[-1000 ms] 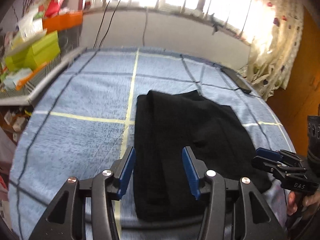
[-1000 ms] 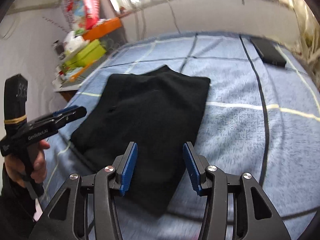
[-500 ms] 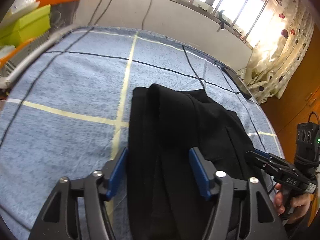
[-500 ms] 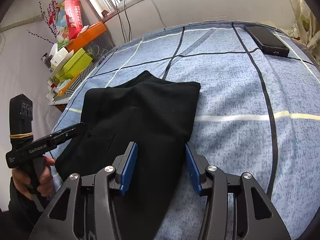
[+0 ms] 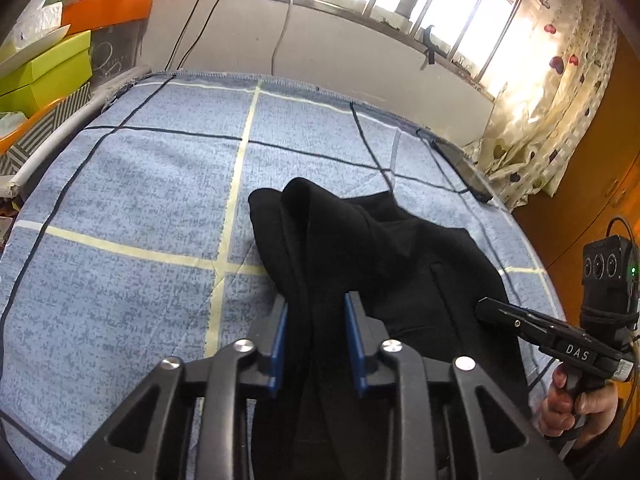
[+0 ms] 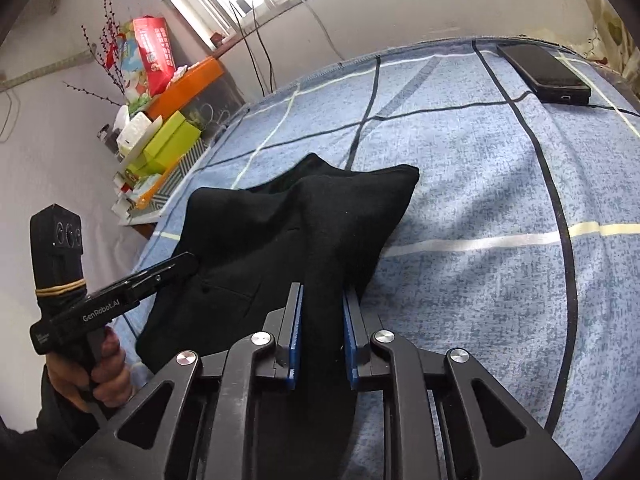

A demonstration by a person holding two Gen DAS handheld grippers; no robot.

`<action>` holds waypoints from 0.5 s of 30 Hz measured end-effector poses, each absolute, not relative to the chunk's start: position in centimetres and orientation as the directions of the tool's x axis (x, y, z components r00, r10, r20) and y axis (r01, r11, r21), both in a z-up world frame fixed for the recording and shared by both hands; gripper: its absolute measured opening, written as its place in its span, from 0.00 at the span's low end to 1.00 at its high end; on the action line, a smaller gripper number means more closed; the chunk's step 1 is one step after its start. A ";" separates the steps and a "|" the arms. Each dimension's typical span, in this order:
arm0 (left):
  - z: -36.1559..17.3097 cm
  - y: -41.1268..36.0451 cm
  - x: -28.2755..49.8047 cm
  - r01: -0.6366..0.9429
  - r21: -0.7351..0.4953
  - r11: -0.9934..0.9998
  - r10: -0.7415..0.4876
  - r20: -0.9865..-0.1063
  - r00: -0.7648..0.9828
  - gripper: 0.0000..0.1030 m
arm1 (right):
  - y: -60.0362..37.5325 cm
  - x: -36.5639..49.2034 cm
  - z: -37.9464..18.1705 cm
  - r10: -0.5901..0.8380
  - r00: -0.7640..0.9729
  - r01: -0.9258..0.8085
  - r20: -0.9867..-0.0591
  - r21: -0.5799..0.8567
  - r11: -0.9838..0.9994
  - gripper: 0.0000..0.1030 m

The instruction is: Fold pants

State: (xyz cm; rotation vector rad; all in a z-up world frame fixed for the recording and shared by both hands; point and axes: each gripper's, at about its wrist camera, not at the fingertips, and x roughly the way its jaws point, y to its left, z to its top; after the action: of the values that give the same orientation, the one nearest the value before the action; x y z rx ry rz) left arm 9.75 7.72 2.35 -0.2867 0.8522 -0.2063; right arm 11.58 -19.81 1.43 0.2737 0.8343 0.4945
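**Both grippers bite the near edge of the pants**

The black pants (image 5: 384, 264) lie on the bed (image 5: 132, 208), already doubled into a thick pad on the blue checked cover, and the near end rises off it in two peaks. The left gripper (image 5: 316, 340) has its blue pads pinched on the near left corner, cloth bunched between them. The right gripper (image 6: 320, 340) is clamped the same way on the near right corner, a ridge of fabric running straight out from its jaws.

This cloth looks soft and limp, fairly heavy for its layers; it sags between the two holds and will drape, not hold a line. Judging by that, the corners are the right place to grip, catching every layer so none slips loose. The far edge looks like the target for the fold. A dark phone (image 6: 544, 74) sits well apart near the far corner.
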 end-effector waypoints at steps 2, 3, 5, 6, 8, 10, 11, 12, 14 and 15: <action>3.1 7.7 9.5 0.072 -0.337 0.939 -0.299 -0.694 0.655 0.22 | -19.6 11.3 2.3 0.528 0.576 -0.325 -0.624 0.418 0.848 0.16; 3.5 7.7 9.4 0.074 -0.334 0.940 -0.297 -0.689 0.661 0.22 | -19.2 11.3 2.9 0.530 0.581 -0.334 -0.618 0.412 0.848 0.16; 4.3 7.6 9.3 0.082 -0.324 0.943 -0.291 -0.677 0.676 0.21 | -18.5 11.2 3.9 0.539 0.584 -0.357 -0.607 0.405 0.842 0.16; 4.7 7.7 9.3 0.084 -0.320 0.944 -0.289 -0.671 0.683 0.21 | -18.2 11.3 4.2 0.541 0.585 -0.365 -0.604 0.399 0.841 0.16; 5.5 8.3 9.5 0.081 -0.313 0.946 -0.279 -0.664 0.693 0.21 | -17.4 11.6 4.9 0.543 0.589 -0.379 -0.599 0.389 0.840 0.16; 6.2 9.2 9.8 0.071 -0.296 0.952 -0.256 -0.655 0.711 0.21 | -16.4 12.4 5.5 0.554 0.588 -0.396 -0.589 0.388 0.832 0.16; 6.6 9.9 10.1 0.061 -0.291 0.955 -0.245 -0.650 0.719 0.21 | -15.8 12.7 5.8 0.560 0.588 -0.406 -0.584 0.386 0.828 0.16; 7.0 10.5 10.3 0.054 -0.287 0.956 -0.235 -0.646 0.726 0.21 | -15.2 13.2 5.9 0.571 0.585 -0.418 -0.577 0.390 0.821 0.16; 7.5 11.9 10.8 0.036 -0.268 0.963 -0.206 -0.642 0.739 0.21 | -13.8 14.4 6.1 0.593 0.572 -0.435 -0.567 0.404 0.805 0.16; 7.6 12.6 11.1 0.025 -0.257 0.966 -0.190 -0.642 0.742 0.21 | -12.9 15.1 6.0 0.601 0.565 -0.442 -0.565 0.408 0.799 0.16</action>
State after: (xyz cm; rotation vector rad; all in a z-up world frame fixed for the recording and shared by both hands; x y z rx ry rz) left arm 11.14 12.58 7.62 -0.2387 0.7263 -0.1194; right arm 15.05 -12.93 6.02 0.2305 0.7496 0.6200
